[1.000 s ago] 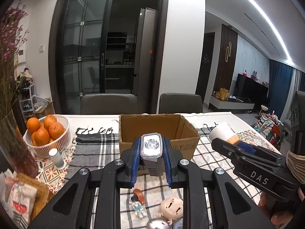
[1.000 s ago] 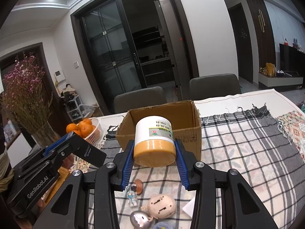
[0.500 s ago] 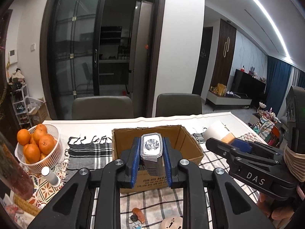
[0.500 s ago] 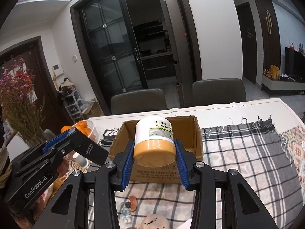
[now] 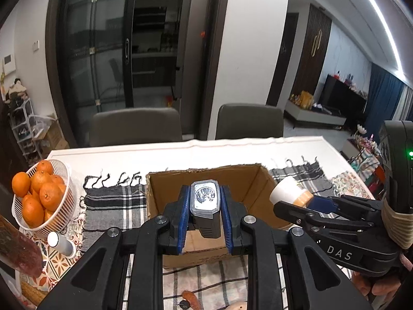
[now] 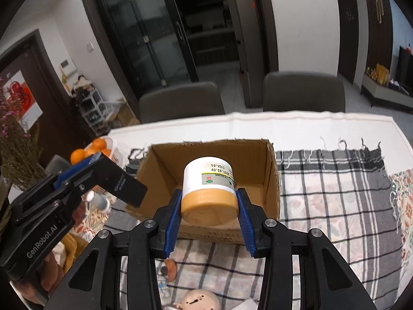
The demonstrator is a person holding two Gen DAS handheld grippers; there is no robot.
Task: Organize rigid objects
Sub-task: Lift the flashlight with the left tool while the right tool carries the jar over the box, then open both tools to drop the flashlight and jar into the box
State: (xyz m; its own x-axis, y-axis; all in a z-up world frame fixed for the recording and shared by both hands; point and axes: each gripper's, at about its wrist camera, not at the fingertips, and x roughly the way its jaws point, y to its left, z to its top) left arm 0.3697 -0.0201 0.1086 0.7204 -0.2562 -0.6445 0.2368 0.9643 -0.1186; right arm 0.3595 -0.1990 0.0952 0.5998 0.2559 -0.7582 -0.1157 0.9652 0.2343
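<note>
Left wrist view: the left gripper (image 5: 204, 215) pinches a small black torch with a clear rectangular lens (image 5: 205, 202) between its blue ribbed pads, above the near wall of the open brown cardboard box (image 5: 254, 180). The torch's lower body is hidden behind the gripper frame, and the box floor is mostly masked by it. The right gripper (image 5: 306, 202) reaches in from the right edge, its far finger hidden.

In the right wrist view, the right gripper (image 6: 209, 218) clamps a white plastic jar with a tan lid (image 6: 208, 190), lid toward the camera, printed label upside down, over the box (image 6: 268, 160). The box sits on a black-and-white checked cloth (image 6: 330, 180) with fringed ends.

A white slatted basket of oranges (image 5: 38, 196) stands left of the box. At the bottom edge, a small round-headed doll (image 6: 200, 301) is cut off, and the tiny pieces beside it are too small to identify.
</note>
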